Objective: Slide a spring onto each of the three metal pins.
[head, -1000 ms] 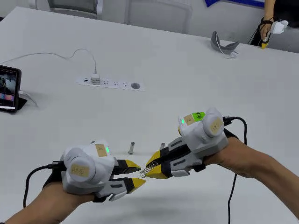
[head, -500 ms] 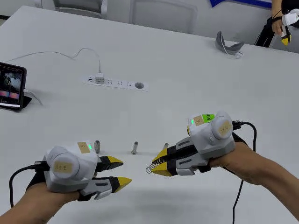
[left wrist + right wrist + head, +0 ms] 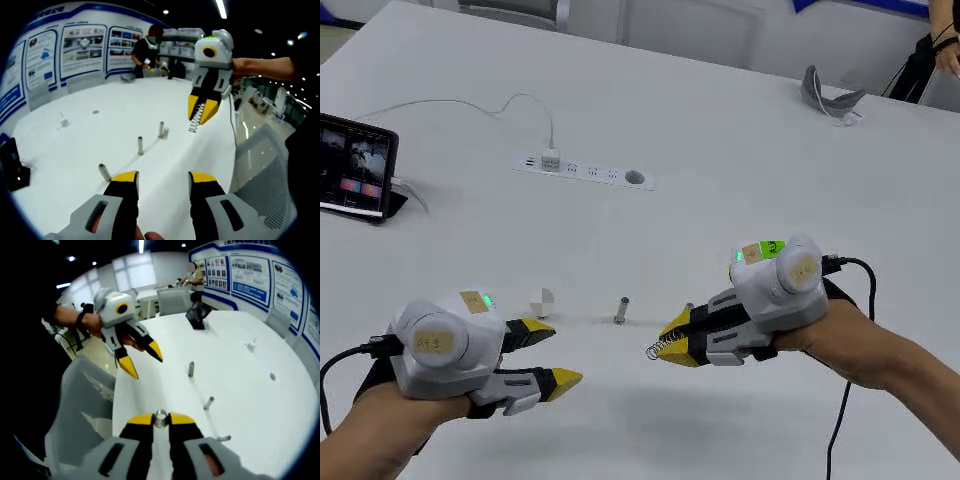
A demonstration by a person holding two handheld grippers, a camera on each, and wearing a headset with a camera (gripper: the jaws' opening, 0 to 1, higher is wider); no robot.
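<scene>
Left claw (image 3: 561, 352) drawn off — right claw (image 3: 669, 344) keeps spring (image 3: 655, 349).

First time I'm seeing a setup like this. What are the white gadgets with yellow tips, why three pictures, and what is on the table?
No robot here: a person holds a tool in each hand, each ending in a two-jaw claw with yellow tips. The wide picture comes from a camera on the person's head, looking down at the white table. The two round pictures come from cameras riding on the tools, each looking along its own claw and catching the other tool opposite. The left claw is open and empty. The right claw is shut on a small spring. On the table are three short metal pins in a row, all looking bare. Further back lie a power strip and a tablet.
</scene>
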